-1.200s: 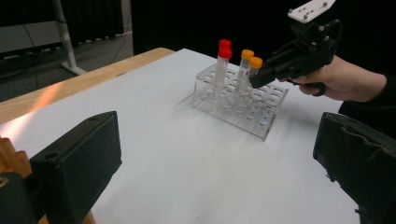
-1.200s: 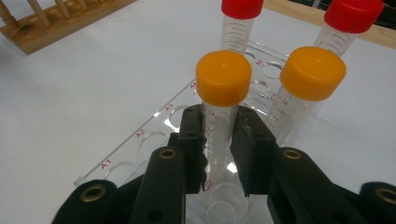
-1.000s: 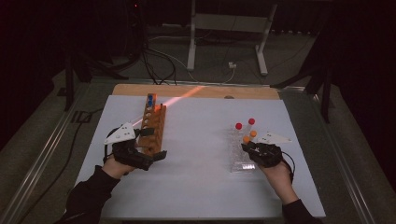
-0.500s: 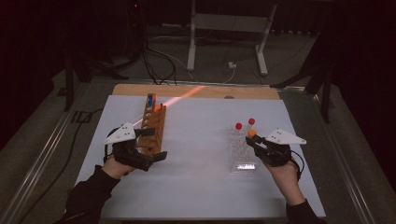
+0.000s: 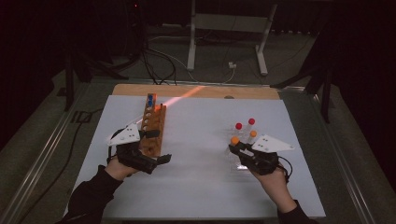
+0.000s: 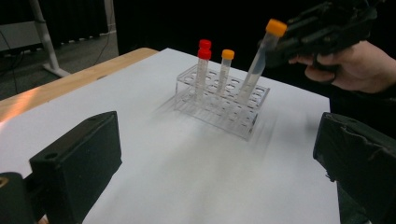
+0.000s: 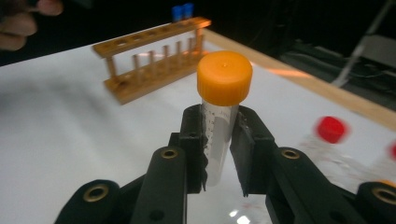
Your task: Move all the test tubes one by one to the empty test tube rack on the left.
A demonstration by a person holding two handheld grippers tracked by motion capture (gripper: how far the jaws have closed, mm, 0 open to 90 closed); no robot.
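My right gripper (image 7: 219,140) is shut on a clear tube with an orange cap (image 7: 224,77), gripped just below the cap. The tube (image 6: 254,65) leans over the clear plastic rack (image 6: 219,105), its lower tip near the rack's top plate. In the high view the right gripper (image 5: 240,151) and the orange cap (image 5: 235,140) are at the table's right. Two red-capped tubes (image 6: 204,53) and another orange-capped tube (image 6: 227,54) stand in the rack. My left gripper (image 6: 219,158) is open and holds nothing. It rests by the near end of the wooden rack (image 5: 153,128).
The wooden rack (image 7: 154,65) holds blue-capped tubes (image 5: 150,99) at its far end. A white sheet (image 5: 201,182) covers the table, with a wooden strip (image 5: 196,91) along the far edge. Cables and a stand's legs (image 5: 224,46) lie on the floor beyond.
The right gripper has risen with the orange-capped tube, and the tube's cap now leans further left. The left hand has stayed by the wooden rack.
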